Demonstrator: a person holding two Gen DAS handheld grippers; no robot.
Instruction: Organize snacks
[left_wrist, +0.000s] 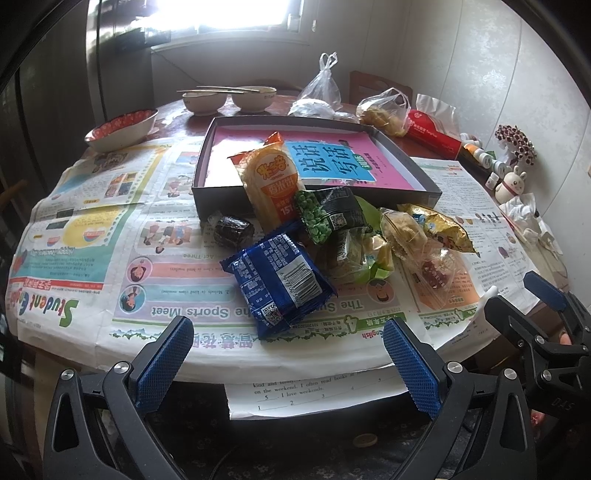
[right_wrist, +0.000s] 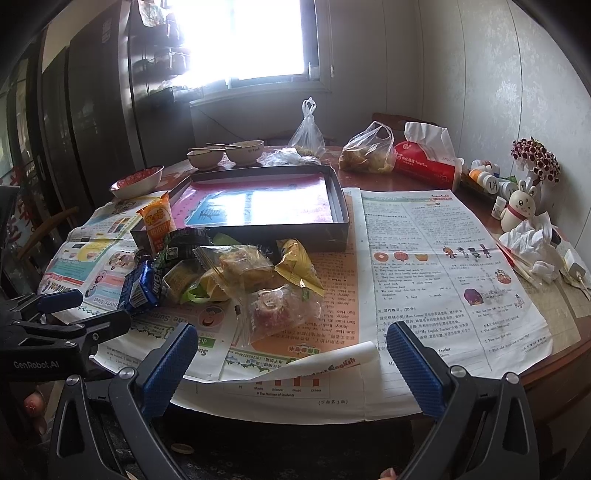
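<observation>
Both views sit low at the near edge of the bench (left_wrist: 92, 332), looking forward along open jaws toward the window at 12 o'clock. The left wrist view sits close before the snack pile (left_wrist: 314, 236); the right wrist view stands to its right, the pile at 10 o'clock. Both share the pile, the dark box (right_wrist: 332, 206) and bowls (right_wrist: 243, 149).

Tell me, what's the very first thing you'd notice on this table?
Probably the jumbled pile of snacks, with the blue packet at the near end and the orange rice-cracker bag leaning over the front wall of the dark box. Inside the box lies a bright pink book. Colourful newspaper covers the table beneath them, and the left gripper and right gripper wait wide open at the near edge.
</observation>
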